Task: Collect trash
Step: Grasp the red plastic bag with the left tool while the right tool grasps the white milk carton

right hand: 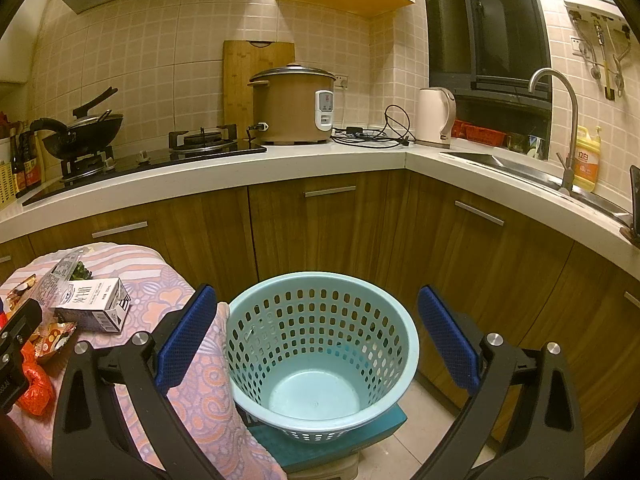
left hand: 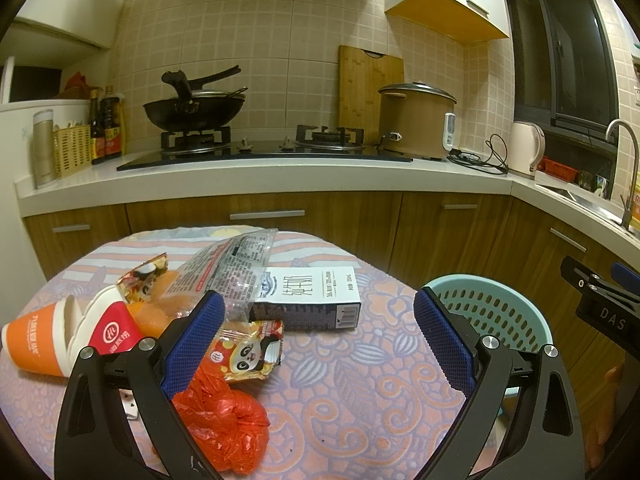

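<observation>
Trash lies on the patterned tablecloth (left hand: pixel 340 392): a milk carton (left hand: pixel 308 296), a clear plastic wrapper (left hand: pixel 228 264), a panda snack wrapper (left hand: pixel 248 354), a crumpled red plastic bag (left hand: pixel 224 420), and an orange paper cup (left hand: pixel 36 348) on its side. My left gripper (left hand: pixel 320 340) is open above the table, just right of the pile and empty. The light blue perforated basket (right hand: pixel 320 344) stands beside the table, empty. My right gripper (right hand: pixel 316 340) is open and hovers over the basket. The carton (right hand: pixel 94 304) also shows in the right wrist view.
A kitchen counter (right hand: pixel 280 160) runs behind with a wok, gas stove, rice cooker (right hand: pixel 294 104), kettle and sink. Wooden cabinets (right hand: pixel 340 232) stand close behind the basket. The basket rests on a teal stool (right hand: pixel 340 444). The right gripper's body (left hand: pixel 604 300) shows at the right of the left wrist view.
</observation>
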### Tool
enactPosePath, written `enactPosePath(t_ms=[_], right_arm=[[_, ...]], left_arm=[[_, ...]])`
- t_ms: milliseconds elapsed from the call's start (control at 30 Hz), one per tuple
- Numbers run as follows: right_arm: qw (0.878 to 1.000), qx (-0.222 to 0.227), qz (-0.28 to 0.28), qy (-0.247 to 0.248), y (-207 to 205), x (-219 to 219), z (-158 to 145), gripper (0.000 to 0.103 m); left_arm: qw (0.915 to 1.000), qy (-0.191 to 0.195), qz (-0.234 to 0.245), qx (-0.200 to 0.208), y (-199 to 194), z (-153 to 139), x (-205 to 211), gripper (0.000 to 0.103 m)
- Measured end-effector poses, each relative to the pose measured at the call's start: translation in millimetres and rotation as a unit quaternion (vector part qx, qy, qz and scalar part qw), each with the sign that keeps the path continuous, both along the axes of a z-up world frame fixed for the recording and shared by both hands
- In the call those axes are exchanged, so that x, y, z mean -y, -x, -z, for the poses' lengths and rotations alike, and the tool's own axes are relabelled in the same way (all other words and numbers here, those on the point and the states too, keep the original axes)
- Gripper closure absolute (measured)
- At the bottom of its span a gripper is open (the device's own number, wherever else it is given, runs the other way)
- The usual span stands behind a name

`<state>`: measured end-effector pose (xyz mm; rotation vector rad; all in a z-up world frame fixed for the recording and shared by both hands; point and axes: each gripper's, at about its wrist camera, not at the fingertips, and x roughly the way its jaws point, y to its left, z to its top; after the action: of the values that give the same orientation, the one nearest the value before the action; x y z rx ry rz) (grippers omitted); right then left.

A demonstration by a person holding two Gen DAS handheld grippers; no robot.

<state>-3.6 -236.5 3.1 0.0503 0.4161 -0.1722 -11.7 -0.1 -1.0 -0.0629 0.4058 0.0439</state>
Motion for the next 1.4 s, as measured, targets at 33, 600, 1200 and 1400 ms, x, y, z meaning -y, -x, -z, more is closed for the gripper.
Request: enactPosePath(t_ms=[33,600,1200,1400], right_arm=[[1.0,0.0,0.0,0.001,0,0,0,0.008],[1.0,-0.004,-0.013,0.002,0,-5,-1,0.017],[0.977,-0.014,-0.213,-0.018,-9,-99,-17,0.044],[0.958,-0.037,-0.283,-0.019,-6,-139,-8,0.053]], left_arm=[[1.0,0.0,0.0,0.0,0,0,0,0.01],[1.0,0.006,-0.004,0.005,1,-11,-5,0.01],[0.99,0.031,-0.116,-0.075,75,-7,-120,0.01],[0.987,0.073,-0.095,-0.107,76,9,-131,0.011]])
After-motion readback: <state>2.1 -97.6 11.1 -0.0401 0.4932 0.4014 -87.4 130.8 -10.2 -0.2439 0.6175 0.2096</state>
